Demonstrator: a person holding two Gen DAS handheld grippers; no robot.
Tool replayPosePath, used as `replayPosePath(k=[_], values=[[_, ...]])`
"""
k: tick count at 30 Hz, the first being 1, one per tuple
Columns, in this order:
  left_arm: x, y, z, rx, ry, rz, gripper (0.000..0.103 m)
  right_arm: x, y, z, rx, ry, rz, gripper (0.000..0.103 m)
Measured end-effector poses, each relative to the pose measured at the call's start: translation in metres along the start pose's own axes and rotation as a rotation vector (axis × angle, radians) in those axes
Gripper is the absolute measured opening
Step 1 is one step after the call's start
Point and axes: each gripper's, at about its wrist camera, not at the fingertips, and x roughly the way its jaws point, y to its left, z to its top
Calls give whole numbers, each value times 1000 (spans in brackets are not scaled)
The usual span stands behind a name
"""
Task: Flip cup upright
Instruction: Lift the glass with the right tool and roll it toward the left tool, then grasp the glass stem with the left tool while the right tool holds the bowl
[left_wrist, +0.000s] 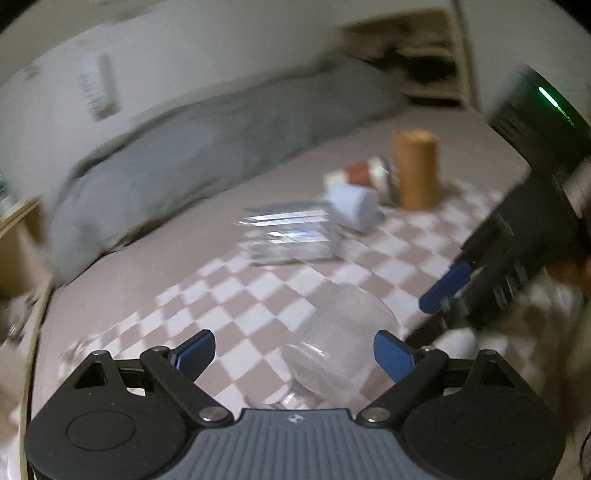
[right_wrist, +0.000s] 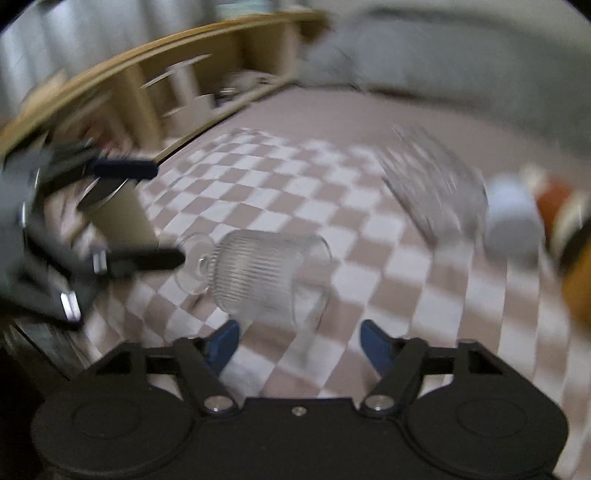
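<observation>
Left wrist view: your left hand-held gripper (left_wrist: 294, 350) has its jaws spread wide, nothing between the pads. Ribbed clear glass cup (left_wrist: 343, 339) lies on its side on the checkered cloth (left_wrist: 236, 291), foot toward this gripper, just ahead of the fingertips, not touched. Right wrist view: your right hand-held gripper (right_wrist: 299, 341) is also spread wide and holding nothing; same cup (right_wrist: 266, 275) lies sideways just ahead of it, foot pointing at the left one. Further back: a clear ribbed box (left_wrist: 290, 236), a pale blue cup (left_wrist: 354, 208) on its side, an orange cylinder (left_wrist: 416, 170) upright. Heavy motion blur; no writing or labels readable anywhere.
</observation>
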Motion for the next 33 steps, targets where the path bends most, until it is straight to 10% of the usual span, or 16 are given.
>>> replayPosePath(k=[4, 12, 18, 33], values=[[20, -5, 0, 161, 68, -76, 84, 5, -26, -7, 274, 31, 85, 50], [53, -6, 1, 384, 265, -199, 60, 10, -30, -9, 418, 17, 164, 50], [76, -8, -3, 468, 414, -165, 21, 13, -34, -8, 456, 20, 154, 51], [71, -24, -8, 328, 378, -22, 19, 14, -35, -12, 453, 38, 120, 53]])
